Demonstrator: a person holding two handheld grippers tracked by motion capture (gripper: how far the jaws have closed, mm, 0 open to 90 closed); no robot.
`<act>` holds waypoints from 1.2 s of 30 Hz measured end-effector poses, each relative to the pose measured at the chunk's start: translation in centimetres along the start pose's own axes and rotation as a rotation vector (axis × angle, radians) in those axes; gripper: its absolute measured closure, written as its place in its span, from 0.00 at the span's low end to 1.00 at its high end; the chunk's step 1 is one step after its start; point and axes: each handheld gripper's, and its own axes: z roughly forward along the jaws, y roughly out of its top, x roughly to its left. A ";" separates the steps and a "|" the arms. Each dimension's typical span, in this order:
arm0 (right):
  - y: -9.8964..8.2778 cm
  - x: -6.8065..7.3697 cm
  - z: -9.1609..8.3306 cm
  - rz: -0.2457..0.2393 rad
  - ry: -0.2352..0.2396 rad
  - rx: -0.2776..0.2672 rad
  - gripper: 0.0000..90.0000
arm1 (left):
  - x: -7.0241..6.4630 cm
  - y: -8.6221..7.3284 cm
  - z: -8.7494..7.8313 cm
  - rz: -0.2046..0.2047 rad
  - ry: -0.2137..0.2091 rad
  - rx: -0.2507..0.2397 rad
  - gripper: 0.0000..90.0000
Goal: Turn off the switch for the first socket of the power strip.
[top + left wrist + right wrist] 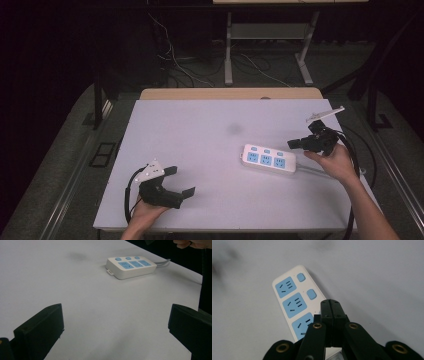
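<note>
The white power strip [268,160] is lying flat in the right half of the high view, on the white table [200,145], its three blue sockets facing up and three blue switch buttons [311,294] running along its far edge; its grey cord [312,171] is trailing off toward the lower right. In the right tool's view I am looking down the strip from its cord end, with the right tool [331,305] clenched, jaws pressed together on nothing and poised over the nearest socket and switch. I judge that I am lining up to press a switch with the closed tip. To do it well I am keeping the jaws shut so the tip stays narrow, centring it over one button and not the socket beside it, and pushing straight down so the light strip is not sliding or tipping. My left tool [175,186] is sitting at the lower left of the high view, released, jaws wide apart, well apart from the strip; bringing it over to steady the strip's free end would help.
</note>
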 end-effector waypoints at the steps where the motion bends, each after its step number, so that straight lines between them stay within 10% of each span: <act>1: -0.1 0.0 -0.2 0.003 0.000 -0.004 1.00 | 0.0 0.0 0.0 0.000 0.001 -0.001 0.00; 16: -1.1 0.9 -3.0 0.049 -0.028 -0.053 1.00 | 0.1 0.0 -0.3 -0.009 0.004 -0.015 0.00; 36: -3.1 2.8 -5.6 0.143 -0.094 -0.177 0.16 | 0.2 0.0 -0.3 -0.016 0.008 -0.021 0.00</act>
